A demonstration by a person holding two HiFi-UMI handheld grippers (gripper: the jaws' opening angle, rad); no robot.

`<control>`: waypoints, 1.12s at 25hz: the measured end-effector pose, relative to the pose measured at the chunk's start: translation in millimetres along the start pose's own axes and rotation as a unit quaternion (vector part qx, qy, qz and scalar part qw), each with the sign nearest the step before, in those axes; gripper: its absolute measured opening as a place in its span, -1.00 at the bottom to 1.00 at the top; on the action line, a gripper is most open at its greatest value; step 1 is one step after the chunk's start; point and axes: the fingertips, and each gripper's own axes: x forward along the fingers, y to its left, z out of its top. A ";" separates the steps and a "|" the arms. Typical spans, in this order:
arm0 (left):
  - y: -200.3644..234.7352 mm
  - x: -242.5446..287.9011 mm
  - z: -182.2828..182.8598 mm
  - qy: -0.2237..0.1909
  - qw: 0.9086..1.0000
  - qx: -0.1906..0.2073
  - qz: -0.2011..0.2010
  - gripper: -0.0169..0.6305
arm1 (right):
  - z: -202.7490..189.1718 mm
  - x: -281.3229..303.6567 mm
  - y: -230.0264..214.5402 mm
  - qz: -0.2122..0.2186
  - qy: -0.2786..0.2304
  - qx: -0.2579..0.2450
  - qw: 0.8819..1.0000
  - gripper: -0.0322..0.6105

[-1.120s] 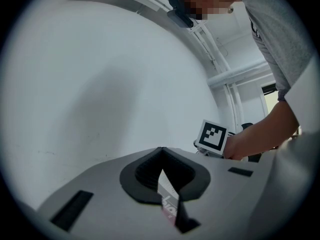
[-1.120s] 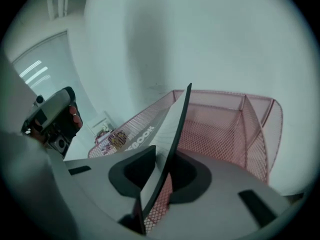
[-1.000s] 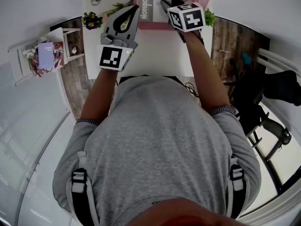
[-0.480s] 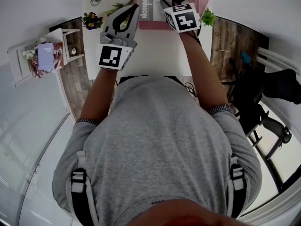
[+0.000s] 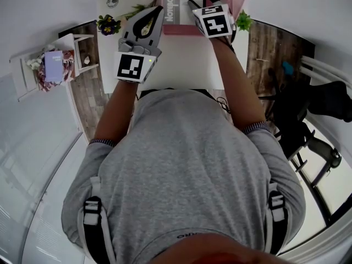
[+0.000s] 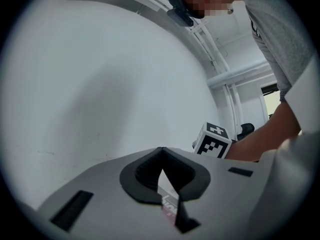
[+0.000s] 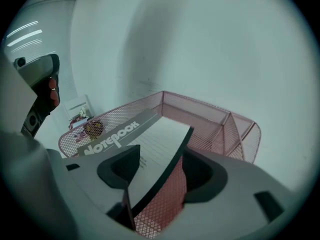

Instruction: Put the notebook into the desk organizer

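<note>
1. The notebook (image 7: 150, 139) stands on edge inside the pink mesh desk organizer (image 7: 225, 129). It leans toward the left mesh wall, with its grey printed spine strip along that side.
2. The right gripper (image 7: 162, 156) points down over the organizer's front rim with its jaws spread wide. They have just been opening. The notebook's near corner and dark edge lie between them, and neither pad presses on it.
3. The left gripper (image 6: 161, 151) is held level just left of the notebook, with its jaw tips pressed together and nothing pinched. A sliver of printed cover shows through the slit behind the tips.
4. To the right of the notebook, slanted mesh dividers split the organizer into narrower compartments.
5. The organizer's back rim sits near the pale wall (image 7: 210, 49), so room behind it is tight.
6. In the head view a bare stretch of white desk (image 5: 181, 59) lies between the organizer's front edge and the person's chest.
7. Potted flowers (image 5: 108, 23) stand near the desk's left edge beside the left gripper. A green plant (image 5: 243, 21) stands near the right edge, just beside the right gripper.
</note>
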 end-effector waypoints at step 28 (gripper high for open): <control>-22.1 -3.7 38.6 -0.017 0.999 0.029 0.015 -0.89 | 108.4 -176.6 34.4 0.023 -0.311 -0.082 0.946 -0.09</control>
